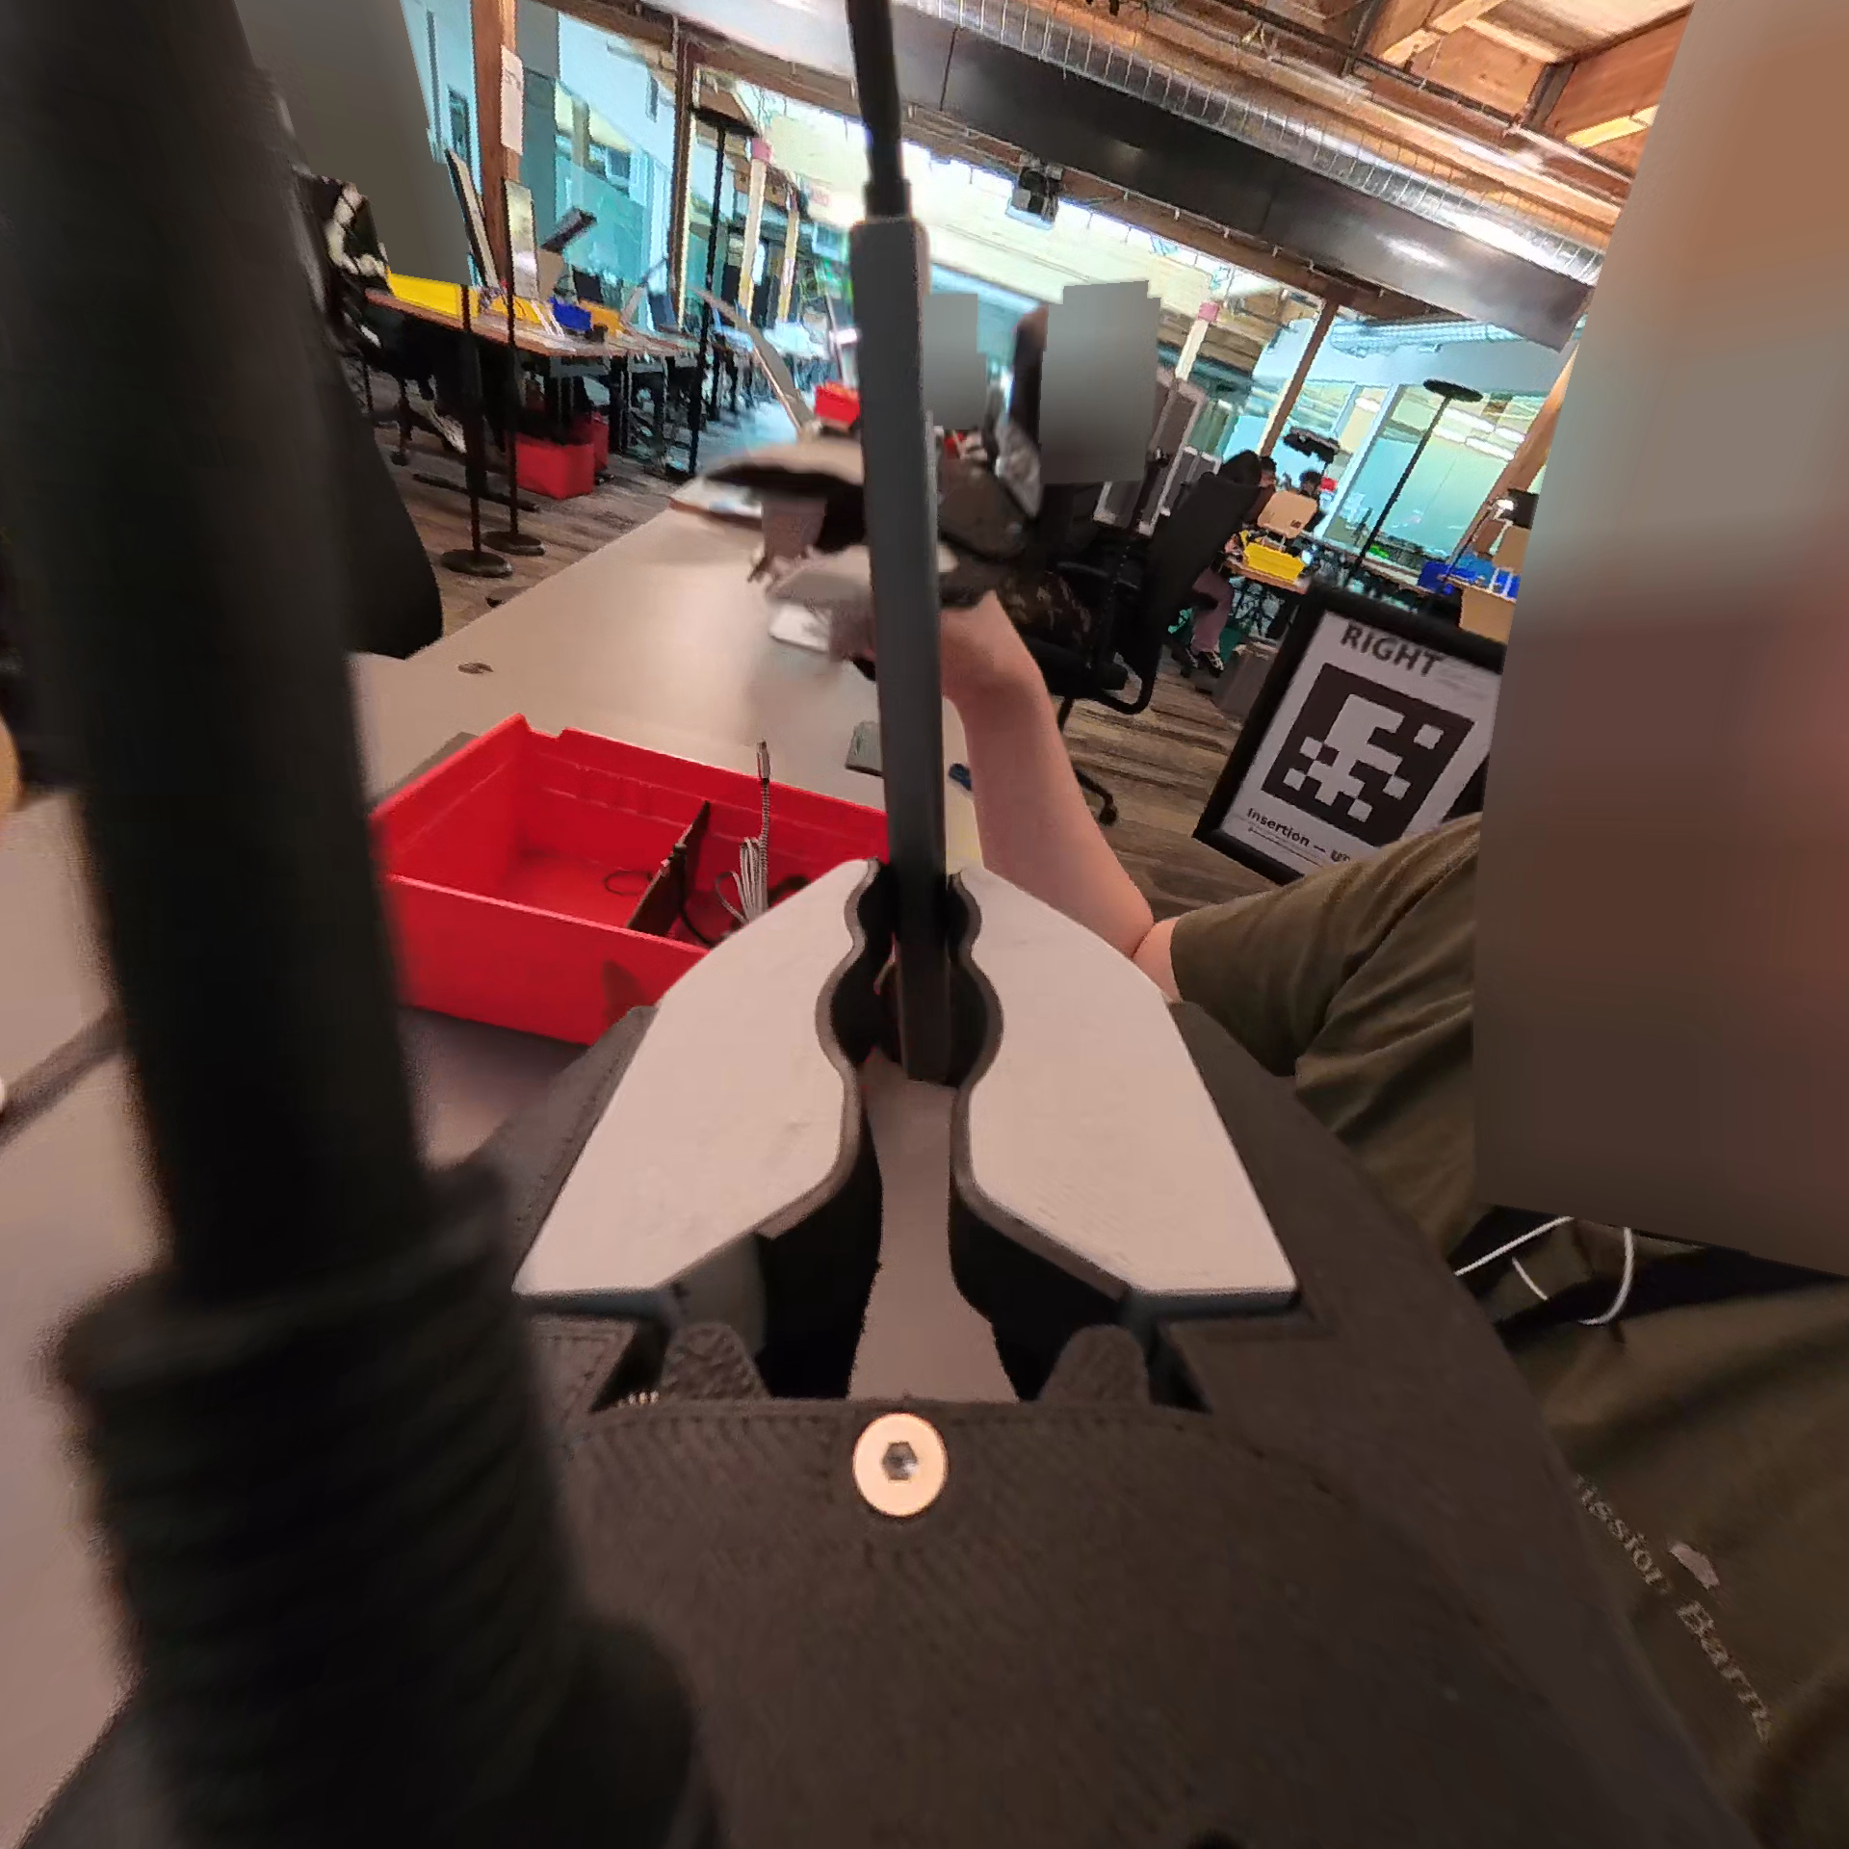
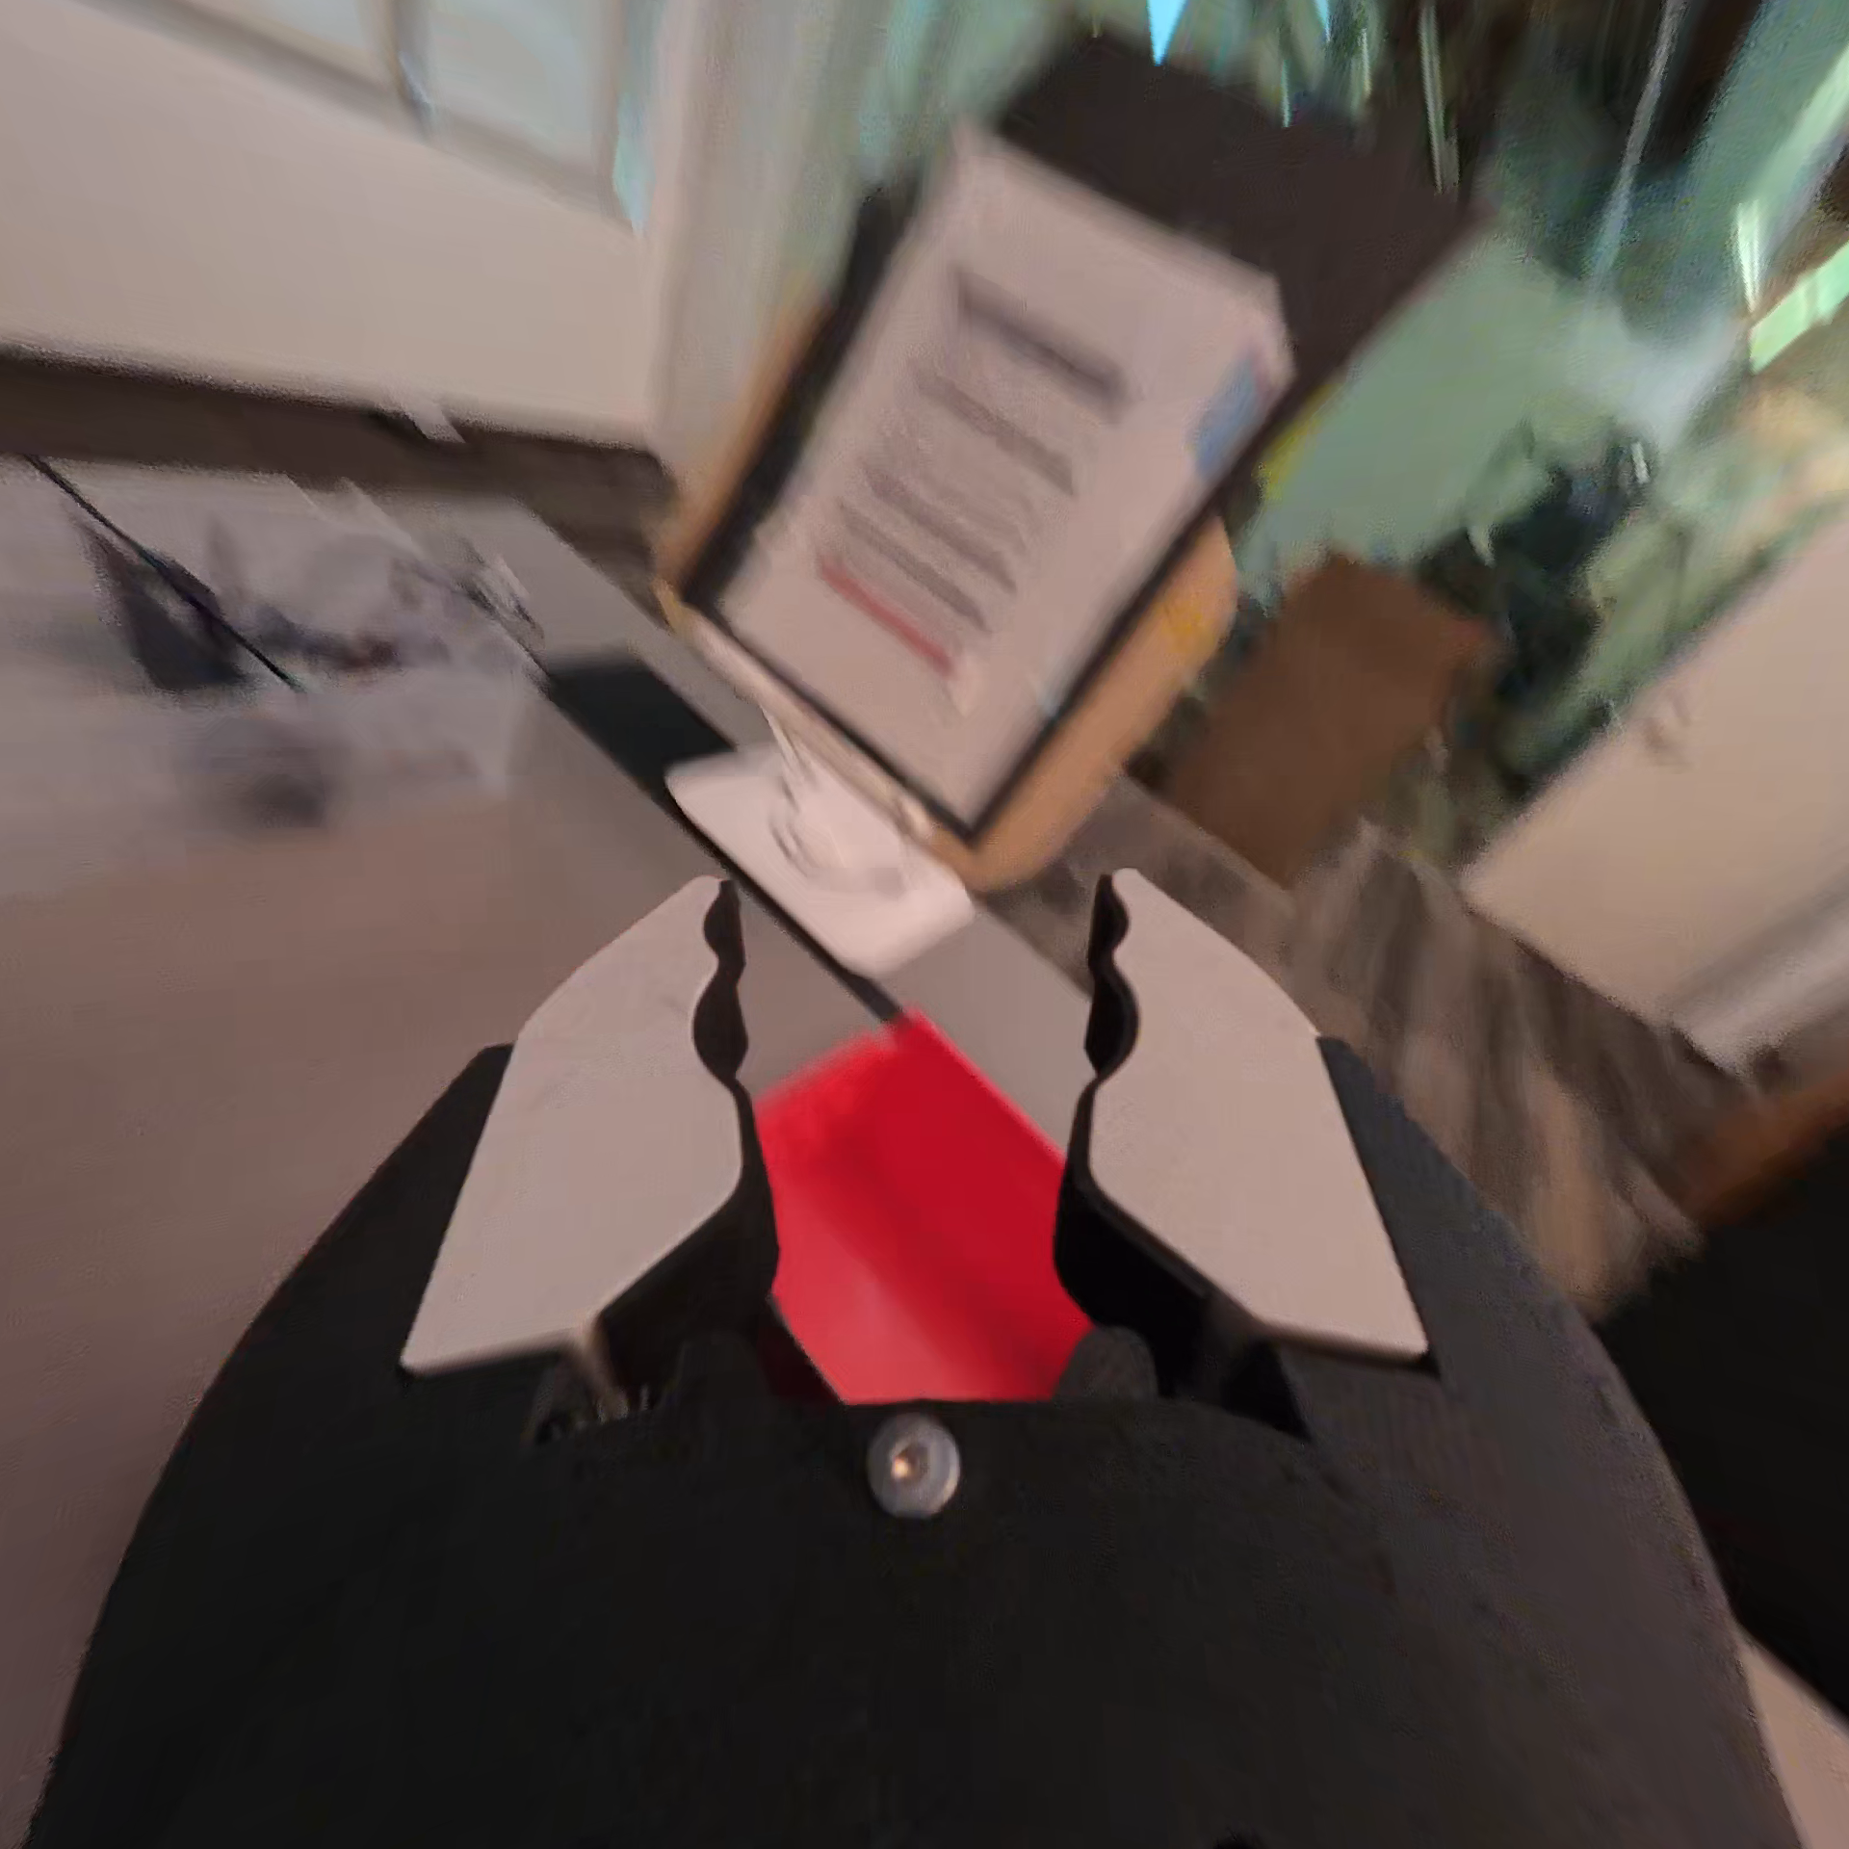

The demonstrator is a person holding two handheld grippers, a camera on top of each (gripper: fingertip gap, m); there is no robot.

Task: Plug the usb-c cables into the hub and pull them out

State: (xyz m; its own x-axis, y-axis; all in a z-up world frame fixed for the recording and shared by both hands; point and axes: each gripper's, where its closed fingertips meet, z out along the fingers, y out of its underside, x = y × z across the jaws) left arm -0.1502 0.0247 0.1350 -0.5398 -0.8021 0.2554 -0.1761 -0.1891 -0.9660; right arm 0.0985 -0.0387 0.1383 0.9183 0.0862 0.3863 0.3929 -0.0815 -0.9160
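Left gripper [image 1: 915, 890] is clamped tight on the slim grey hub [image 1: 905, 620], upright just right of the red bin [image 1: 560, 900]; right gripper [image 2: 915, 900] gapes wide, empty, above that bin.

Two grippers, one per wrist view: left gripper [image 1: 912, 890], right gripper [image 2: 912, 905]; one grey hub [image 1: 905, 640]; one red bin [image 1: 560, 850] with one divider [image 1: 672, 880]; one braided cable [image 1: 762, 830]; one framed marker sign [image 1: 1356, 745]; one blurred stand-up sheet [image 2: 986, 490]
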